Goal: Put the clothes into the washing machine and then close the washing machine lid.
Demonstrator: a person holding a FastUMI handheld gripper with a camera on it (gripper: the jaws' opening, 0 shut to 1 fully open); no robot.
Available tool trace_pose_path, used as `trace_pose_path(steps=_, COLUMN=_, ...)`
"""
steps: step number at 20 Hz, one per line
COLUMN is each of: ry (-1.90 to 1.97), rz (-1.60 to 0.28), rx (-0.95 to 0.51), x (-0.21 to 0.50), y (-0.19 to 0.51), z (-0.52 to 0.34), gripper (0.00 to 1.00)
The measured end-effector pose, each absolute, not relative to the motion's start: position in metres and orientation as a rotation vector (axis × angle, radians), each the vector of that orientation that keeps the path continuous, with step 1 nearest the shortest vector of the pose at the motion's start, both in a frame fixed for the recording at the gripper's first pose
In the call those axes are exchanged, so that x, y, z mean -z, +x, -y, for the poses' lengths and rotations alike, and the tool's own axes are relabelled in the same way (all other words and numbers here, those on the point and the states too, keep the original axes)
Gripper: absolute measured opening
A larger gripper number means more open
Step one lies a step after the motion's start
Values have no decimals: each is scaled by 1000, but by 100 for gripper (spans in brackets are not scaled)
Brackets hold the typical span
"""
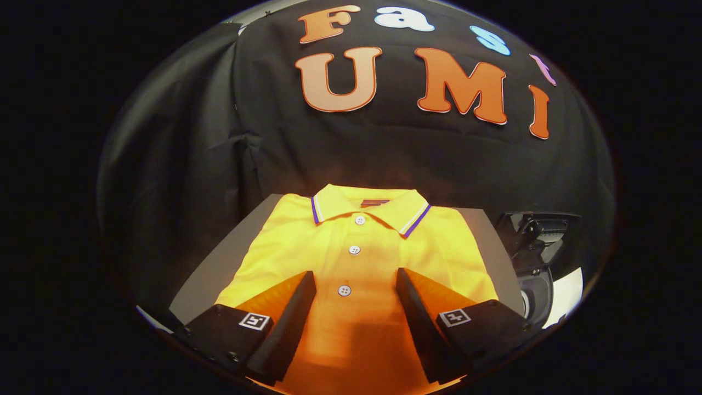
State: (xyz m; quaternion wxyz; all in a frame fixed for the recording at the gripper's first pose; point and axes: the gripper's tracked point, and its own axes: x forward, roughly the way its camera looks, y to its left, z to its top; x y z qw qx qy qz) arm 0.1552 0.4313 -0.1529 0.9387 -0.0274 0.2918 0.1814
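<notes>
A yellow polo shirt (pixel 356 247) lies folded flat on a grey table (pixel 219 258), collar away from me, with three white buttons down its placket. My gripper (pixel 355 277) hovers open just above the shirt's front, its two black fingers spread wide on either side of the lowest button. Nothing is held between them. Off to the right of the table, lower down, I see part of the washing machine (pixel 540 263), dark on top with a round grey and white part beneath.
The black cloth wall hangs close behind the table. The table's left edge runs diagonally beside the left finger (pixel 285 318). The machine sits right of the table's right edge.
</notes>
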Motion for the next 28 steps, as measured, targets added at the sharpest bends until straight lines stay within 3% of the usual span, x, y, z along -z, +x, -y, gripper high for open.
trace_pose_path(steps=2, ry=-69, rz=-612, rx=-404, x=155, y=153, z=-435, gripper=87)
trace_pose_path(steps=4, ry=-64, rz=-611, rx=-454, x=155, y=151, z=-445, gripper=54)
trace_pose_path(steps=5, ry=-57, rz=-610, rx=-470, x=156, y=151, z=-449, gripper=46)
trace_pose_path(steps=6, ry=-46, rz=-606, rx=-477, x=157, y=150, z=-450, gripper=28)
trace_pose_path(steps=7, ry=-25, rz=-610, rx=-473, x=159, y=153, z=-451, gripper=26)
trace_pose_path(steps=9, ry=24, rz=-585, rx=-478, x=157, y=152, z=-451, gripper=11)
trace_pose_path(steps=20, ry=216, rz=-205, rx=-590, x=53, y=120, z=-454, gripper=8)
trace_pose_path(steps=28, ry=230, rz=-16, rx=-567, x=-28, y=74, z=-418, gripper=8)
